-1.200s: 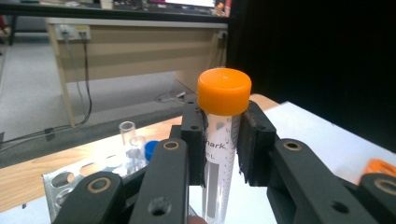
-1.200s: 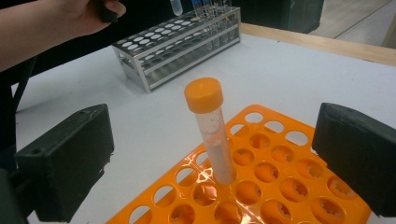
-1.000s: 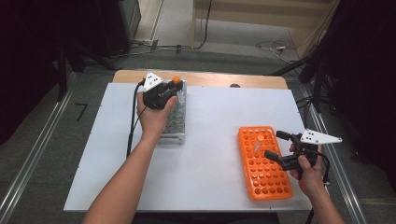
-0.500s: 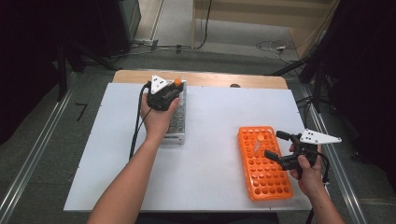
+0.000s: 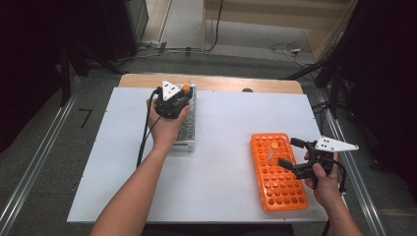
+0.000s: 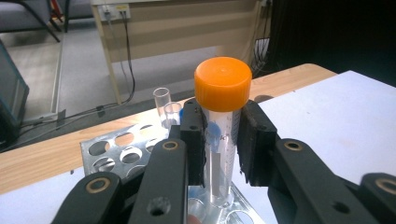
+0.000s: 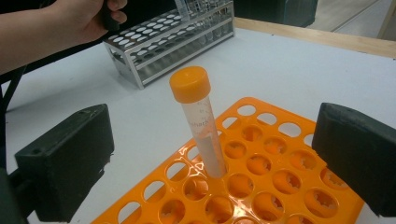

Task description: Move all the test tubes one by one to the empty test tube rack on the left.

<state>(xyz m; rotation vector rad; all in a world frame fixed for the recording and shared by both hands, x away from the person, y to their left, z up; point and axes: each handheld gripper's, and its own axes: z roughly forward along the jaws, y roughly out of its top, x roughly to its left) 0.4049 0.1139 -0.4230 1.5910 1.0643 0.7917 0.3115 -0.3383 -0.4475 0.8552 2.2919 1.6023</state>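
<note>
Tube transfer between two racks appears to be the work in hand. At the left of the high view, the left gripper is held over the far end of the metal rack, and its jaws are pinched on an orange-capped tube just below the cap. In the left gripper view the tube's long axis is seen upright, its lower end at the level of the rack's top plate, with two open clear tubes standing in holes just behind it. Whether the tip is clear of its hole cannot be told.

Further right, well apart across the white table, the orange rack lies with one capped tube already standing in it, slightly tilted. The right gripper is held just beside that rack, its jaws spread wide and holding nothing. The coming move is judged to turn on this: the held tube must be carried rightward, kept vertical, toward an empty hole in the orange rack, to which the right hand is the nearer.
</note>
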